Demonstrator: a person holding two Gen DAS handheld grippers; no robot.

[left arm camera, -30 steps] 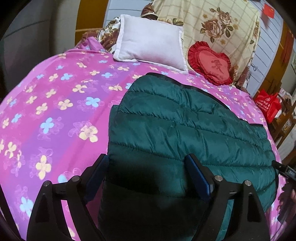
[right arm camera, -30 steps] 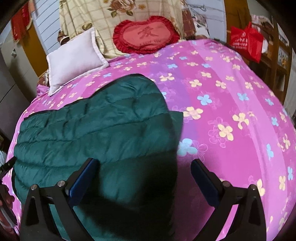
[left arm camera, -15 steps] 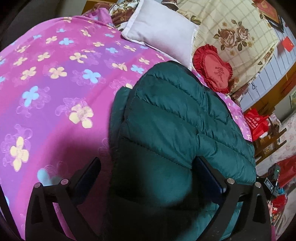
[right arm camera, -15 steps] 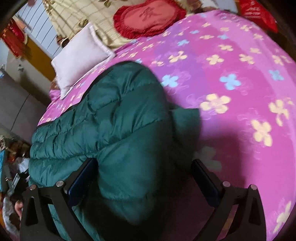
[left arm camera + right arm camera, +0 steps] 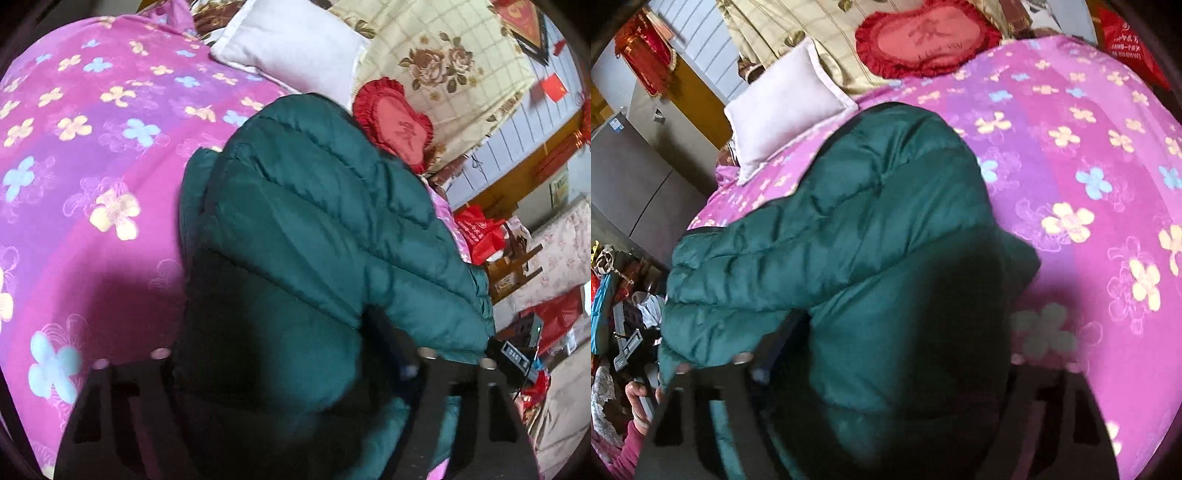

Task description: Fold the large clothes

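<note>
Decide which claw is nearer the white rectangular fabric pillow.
Left. The left claw has the pillow straight ahead; the right claw has it far left. Both have just been closing on the dark green quilted jacket between their jaws.

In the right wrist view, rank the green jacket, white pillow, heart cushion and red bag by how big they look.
Largest to smallest as seen:
1. jacket, though nearest the camera
2. pillow and heart cushion, too alike to rank
3. red bag, cut off at the edge, so unsure
</note>
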